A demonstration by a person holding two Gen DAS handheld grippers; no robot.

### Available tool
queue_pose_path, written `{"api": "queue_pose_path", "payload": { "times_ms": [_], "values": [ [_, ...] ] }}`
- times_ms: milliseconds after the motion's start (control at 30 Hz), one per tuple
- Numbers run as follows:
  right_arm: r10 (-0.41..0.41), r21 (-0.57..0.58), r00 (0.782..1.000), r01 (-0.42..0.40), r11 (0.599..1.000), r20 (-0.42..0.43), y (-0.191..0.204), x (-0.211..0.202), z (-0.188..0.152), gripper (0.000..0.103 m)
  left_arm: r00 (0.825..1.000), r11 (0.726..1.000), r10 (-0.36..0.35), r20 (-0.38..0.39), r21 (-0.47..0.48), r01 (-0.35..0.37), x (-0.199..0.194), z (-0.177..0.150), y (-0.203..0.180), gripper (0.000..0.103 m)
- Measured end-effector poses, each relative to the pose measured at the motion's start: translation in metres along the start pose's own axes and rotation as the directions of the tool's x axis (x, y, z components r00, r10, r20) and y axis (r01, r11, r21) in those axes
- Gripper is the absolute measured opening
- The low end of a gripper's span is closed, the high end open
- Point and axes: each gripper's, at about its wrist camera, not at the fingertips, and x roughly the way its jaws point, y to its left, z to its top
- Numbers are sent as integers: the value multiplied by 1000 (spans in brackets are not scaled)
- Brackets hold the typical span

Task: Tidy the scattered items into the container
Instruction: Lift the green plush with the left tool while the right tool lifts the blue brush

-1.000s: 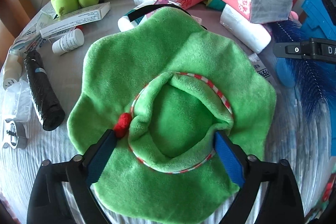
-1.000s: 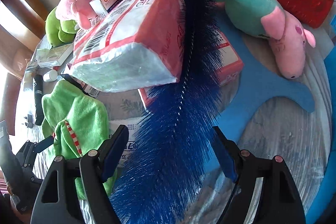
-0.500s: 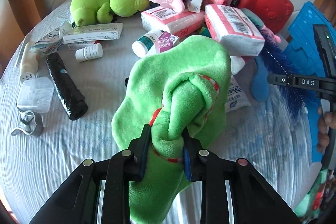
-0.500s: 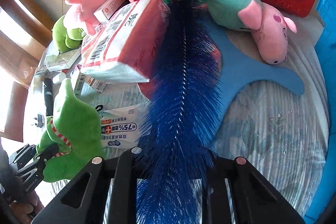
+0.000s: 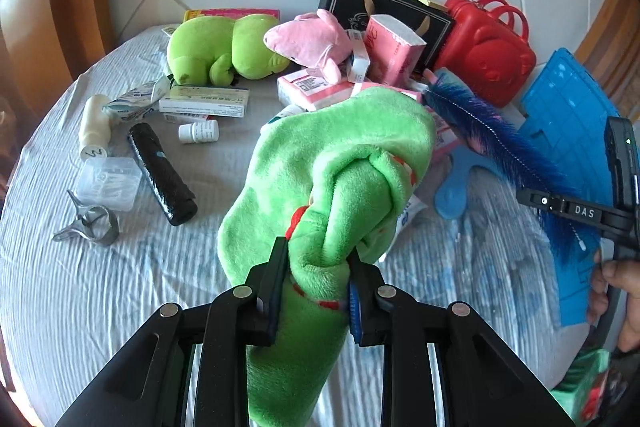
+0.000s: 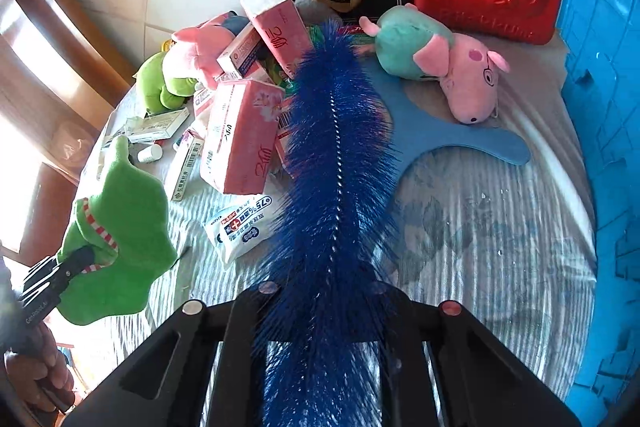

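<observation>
Fingers point(image 5: 276, 279) around green plush hat point(image 5: 340, 163)

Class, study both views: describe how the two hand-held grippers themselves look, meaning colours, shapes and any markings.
Left hand-held gripper: black angular frame, silver round rivets, blue pad on one finger. Right hand-held gripper: same black frame and rivets; seen from the left view, white "DAS" lettering on its side.

Both tongs, left point(image 5: 316, 283) and right point(image 6: 324, 303), are clamped tight, pointing steeply down.
</observation>
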Motion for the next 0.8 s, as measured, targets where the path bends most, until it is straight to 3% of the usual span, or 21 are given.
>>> {"api": "queue_pose_path", "payload": {
  "times_ms": [433,800],
  "values": [
    [11,9,997,-11,1000,78,-10,-92,-27,11,998,1000,-22,53,0,22,-56,-10,-21,24],
    [30,26,993,-33,999,113,-30,-139,-49,11,994,1000,-25,104,8,24,-92,-1,-38,24]
  ]
}}
